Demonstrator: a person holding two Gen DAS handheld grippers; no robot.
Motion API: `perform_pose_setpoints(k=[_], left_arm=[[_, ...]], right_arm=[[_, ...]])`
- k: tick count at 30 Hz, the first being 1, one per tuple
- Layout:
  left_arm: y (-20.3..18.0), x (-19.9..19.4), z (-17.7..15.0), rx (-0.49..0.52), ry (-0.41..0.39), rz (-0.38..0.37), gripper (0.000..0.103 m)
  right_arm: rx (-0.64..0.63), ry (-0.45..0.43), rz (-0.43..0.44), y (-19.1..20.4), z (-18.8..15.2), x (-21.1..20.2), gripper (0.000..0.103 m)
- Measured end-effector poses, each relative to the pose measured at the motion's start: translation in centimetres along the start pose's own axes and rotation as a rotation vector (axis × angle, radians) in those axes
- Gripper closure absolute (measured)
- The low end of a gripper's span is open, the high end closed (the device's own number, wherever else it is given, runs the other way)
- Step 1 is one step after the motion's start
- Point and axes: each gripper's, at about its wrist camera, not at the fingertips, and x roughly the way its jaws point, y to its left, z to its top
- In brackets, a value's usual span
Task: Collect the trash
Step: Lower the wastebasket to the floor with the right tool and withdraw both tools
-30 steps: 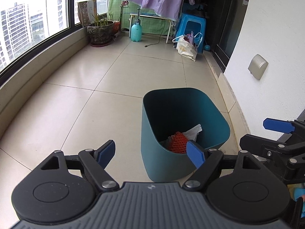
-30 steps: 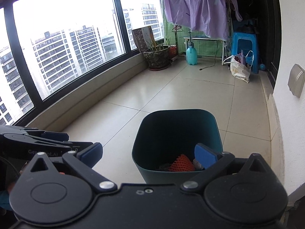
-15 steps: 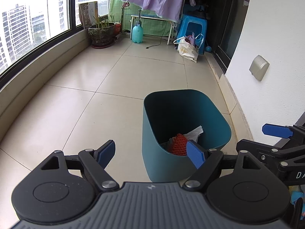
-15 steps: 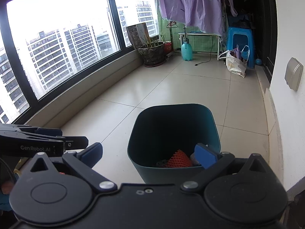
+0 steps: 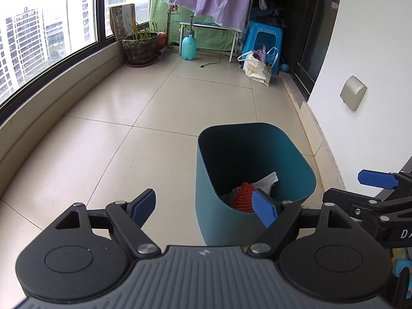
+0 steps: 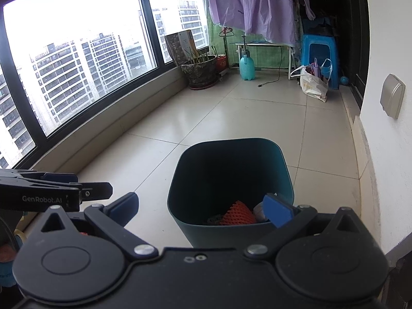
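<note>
A teal waste bin [image 5: 291, 154] [image 6: 285, 164] stands on the tiled floor near the white wall. Inside it lie an orange foam net [image 5: 242, 195] [image 6: 238, 215] and a crumpled white tissue [image 5: 266, 180]. My left gripper [image 5: 204, 209] is open and holds nothing, hovering just short of the bin's near rim. My right gripper [image 6: 202, 209] is also open with nothing in it, above the bin's near edge. Each gripper shows at the side of the other's view.
A curved window sill [image 5: 51, 103] runs along the left. At the far end stand a potted plant [image 5: 140, 45], a teal sprayer bottle [image 5: 188, 43], a white bag [image 5: 255, 67] and a blue stool [image 5: 265, 41]. A wall socket cover [image 5: 353, 95] sits on the right wall.
Both grippers have drawn back and tilted up a little, so the bin sits lower and farther in view. Their jaws stay open.
</note>
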Motion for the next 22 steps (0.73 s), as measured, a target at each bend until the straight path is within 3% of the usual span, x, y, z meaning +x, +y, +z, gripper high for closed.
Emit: perform_pose_setpoints(k=[22], left_arm=[[-0.36, 0.54, -0.15, 0.001, 0.012, -0.018, 0.021]], right_arm=[[-0.002, 0.013, -0.031, 0.12, 0.03, 0.17, 0.000]])
